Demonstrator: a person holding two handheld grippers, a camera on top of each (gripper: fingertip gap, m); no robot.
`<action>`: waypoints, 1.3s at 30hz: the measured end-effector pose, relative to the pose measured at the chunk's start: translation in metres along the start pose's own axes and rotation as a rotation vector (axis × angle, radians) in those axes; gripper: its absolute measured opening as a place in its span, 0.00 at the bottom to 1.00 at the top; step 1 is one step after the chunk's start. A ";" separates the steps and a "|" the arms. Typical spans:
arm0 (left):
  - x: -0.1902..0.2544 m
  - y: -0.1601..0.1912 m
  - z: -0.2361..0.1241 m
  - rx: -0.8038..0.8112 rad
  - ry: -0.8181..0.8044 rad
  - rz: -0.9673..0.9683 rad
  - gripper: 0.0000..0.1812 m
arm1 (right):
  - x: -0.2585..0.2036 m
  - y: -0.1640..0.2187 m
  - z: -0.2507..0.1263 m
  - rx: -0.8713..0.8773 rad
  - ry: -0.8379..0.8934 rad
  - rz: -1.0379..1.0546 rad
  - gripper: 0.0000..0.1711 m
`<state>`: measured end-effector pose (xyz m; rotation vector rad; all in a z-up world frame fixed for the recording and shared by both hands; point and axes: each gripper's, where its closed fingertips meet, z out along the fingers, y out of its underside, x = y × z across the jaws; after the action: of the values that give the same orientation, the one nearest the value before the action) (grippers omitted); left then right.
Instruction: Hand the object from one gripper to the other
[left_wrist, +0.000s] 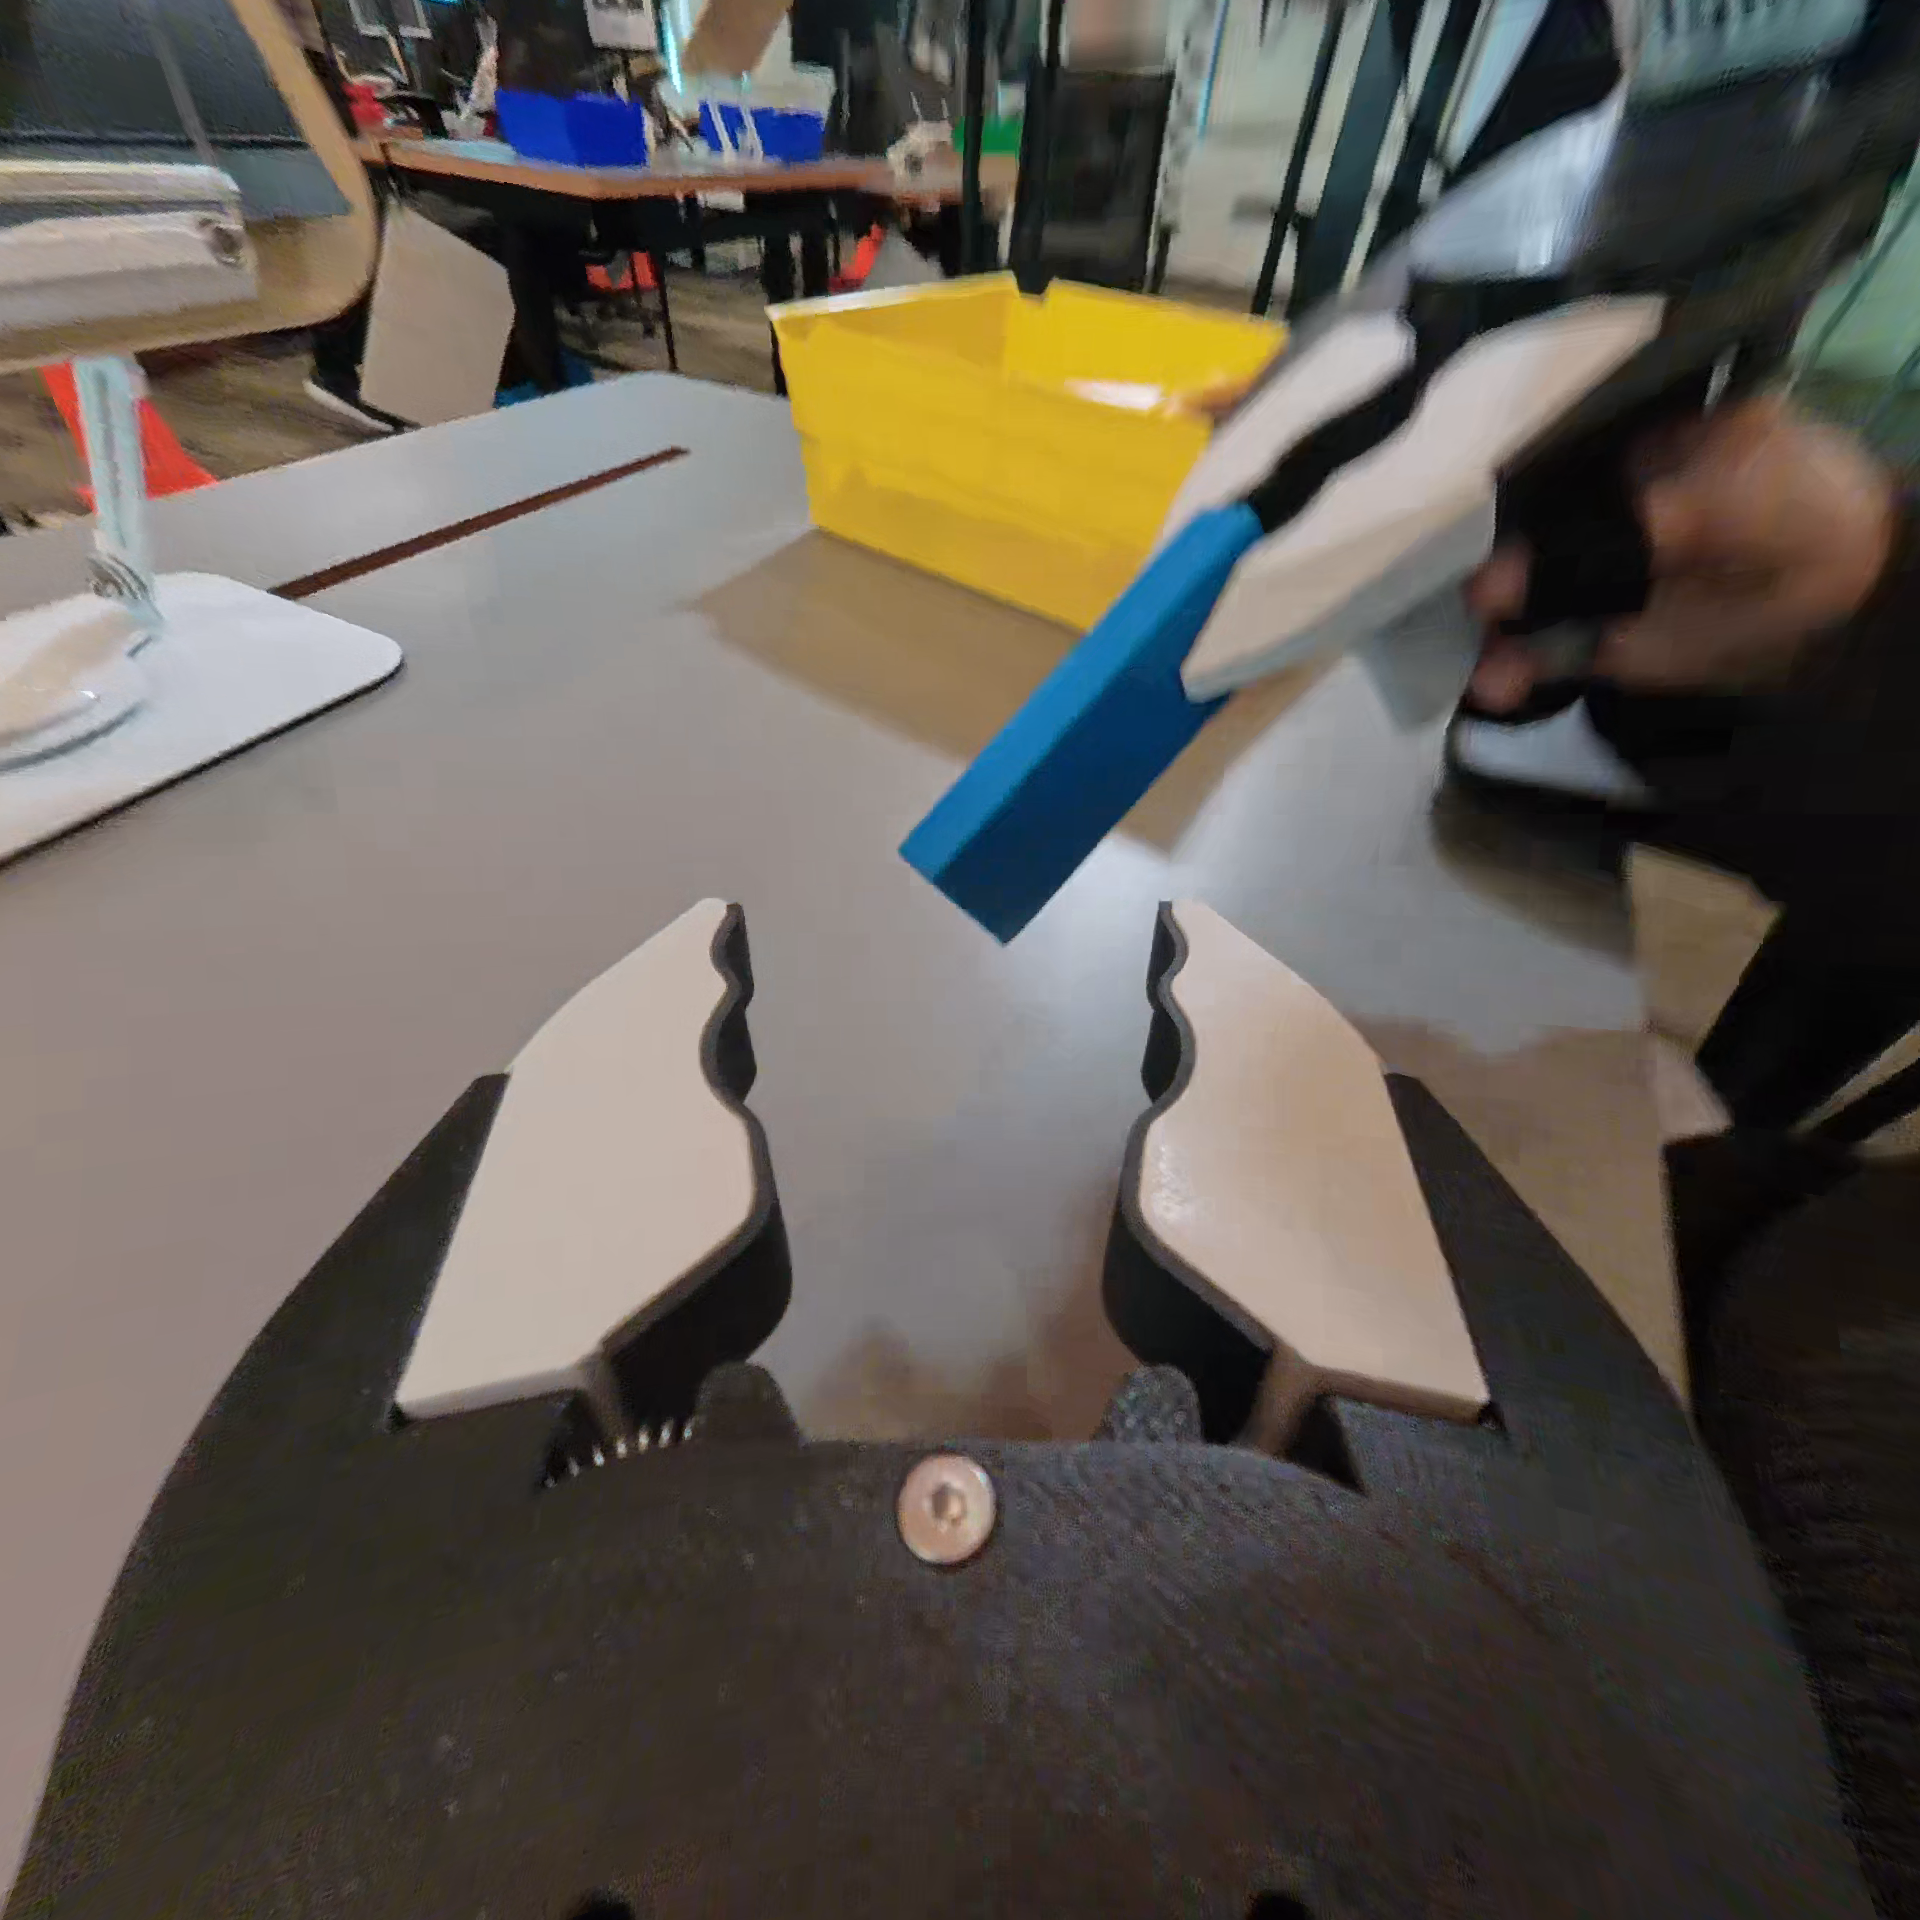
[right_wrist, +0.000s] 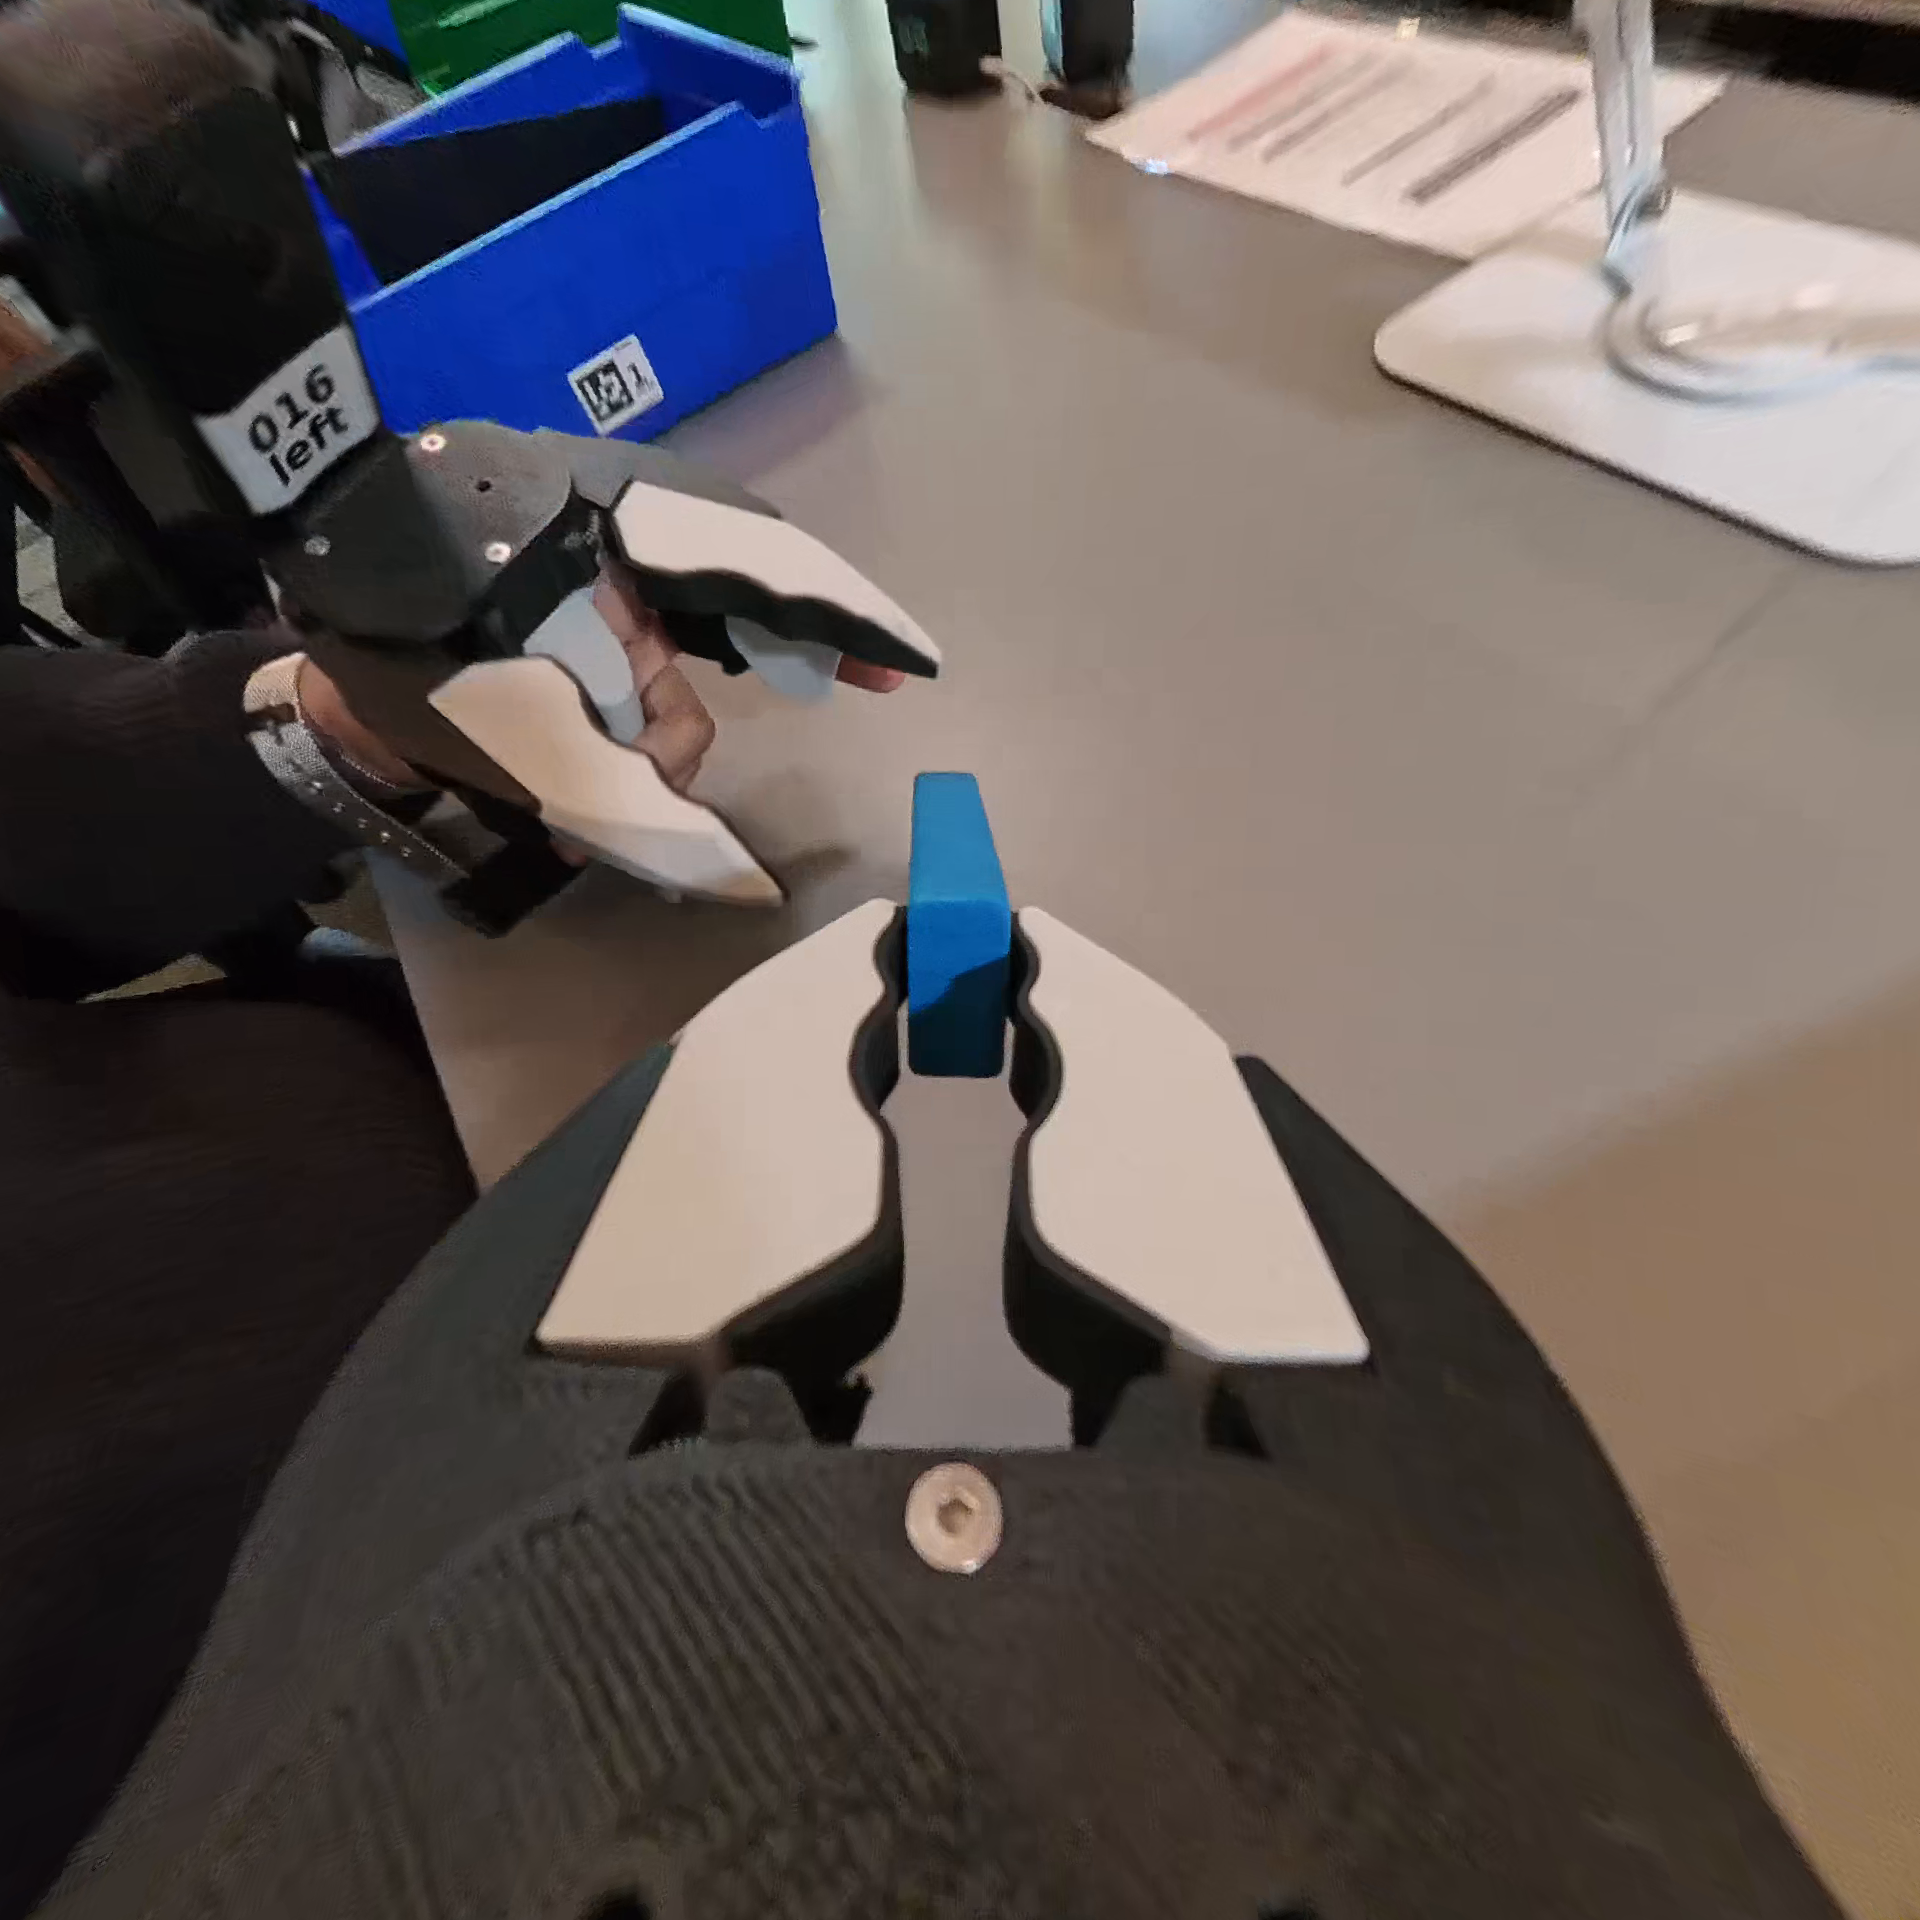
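Observation:
A flat blue block (right_wrist: 956, 925) is clamped between the fingertips of my right gripper (right_wrist: 958, 914), which is shut on it above the grey table. In the left wrist view the same block (left_wrist: 1081, 727) slants down from the right gripper (left_wrist: 1242, 561) at the upper right, its free end just ahead of my left gripper (left_wrist: 948, 914). My left gripper is open and empty, its jaws wide apart. In the right wrist view the left gripper (right_wrist: 857, 779) sits to the left of the block, apart from it, held by a hand.
A yellow bin (left_wrist: 997, 436) stands on the grey table (left_wrist: 520, 779) behind the block. A blue bin (right_wrist: 592, 239) sits at the far left. A white stand base (right_wrist: 1683, 384) and papers (right_wrist: 1382, 125) lie at the far right; the base also shows at left (left_wrist: 177, 686). From the left gripper's tips to the white stand base (right_wrist: 1683, 384) is close to 30 cm. It turns up in the left wrist view (left_wrist: 95, 722) as well.

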<state>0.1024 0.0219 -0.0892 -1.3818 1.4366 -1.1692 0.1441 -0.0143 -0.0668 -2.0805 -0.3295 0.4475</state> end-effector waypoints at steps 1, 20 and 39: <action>0.004 0.006 0.003 -0.037 0.000 0.050 0.40 | 0.000 0.003 -0.003 -0.032 -0.002 0.004 0.10; 0.120 0.054 -0.002 -0.346 0.546 0.164 0.20 | -0.083 0.064 -0.022 -0.490 -0.271 -0.296 0.10; 0.096 0.014 0.001 -0.144 0.457 0.041 0.10 | -0.054 -0.002 -0.022 -0.060 -0.036 -0.514 0.41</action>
<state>0.0922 -0.0743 -0.0986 -1.2187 1.8883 -1.4408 0.1049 -0.0519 -0.0445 -1.9512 -0.8801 0.1650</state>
